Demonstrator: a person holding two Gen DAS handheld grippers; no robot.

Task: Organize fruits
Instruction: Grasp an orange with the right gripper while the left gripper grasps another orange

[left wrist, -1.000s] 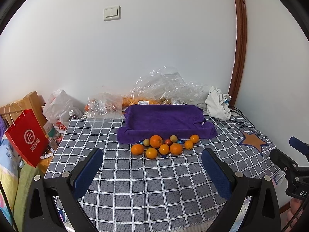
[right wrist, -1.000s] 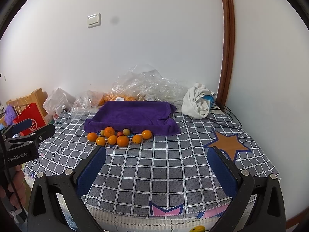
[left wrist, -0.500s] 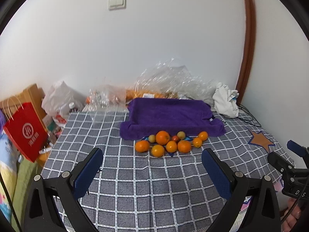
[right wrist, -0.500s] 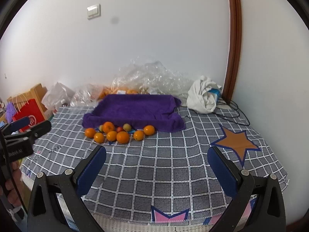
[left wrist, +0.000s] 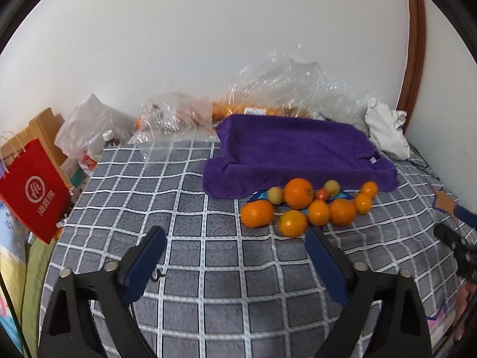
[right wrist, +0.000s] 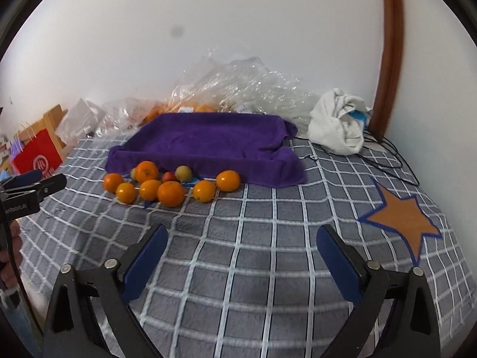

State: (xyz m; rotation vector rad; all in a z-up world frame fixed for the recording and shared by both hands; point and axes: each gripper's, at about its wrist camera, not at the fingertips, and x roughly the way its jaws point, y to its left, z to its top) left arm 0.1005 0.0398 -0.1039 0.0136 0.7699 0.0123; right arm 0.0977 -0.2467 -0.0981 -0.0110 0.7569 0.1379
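Ahead of the left gripper, just past its right fingertip: a cluster of oranges and smaller yellowish and red fruits, lying on the checked grey bedspread against the near edge of a purple towel. Nearest orange almost level with that right finger, not touching. Jaws spread, just been closing a little, nothing between them but bedspread.

Ahead and to the left of the right gripper: same fruit cluster, well beyond the fingertips. Jaws spread too, also just been narrowing slightly, nothing between the blue pads. To the right of this tool, an orange star patch on the bedspread. Far ahead on the right, a crumpled white cloth by the wall.

Behind the towel: crinkled clear plastic bags, more orange fruit showing through. Off the left edge of the bed: a red paper bag and a white plastic bag. Left tool visible at the left edge of the right wrist view, a hand partly showing below it.
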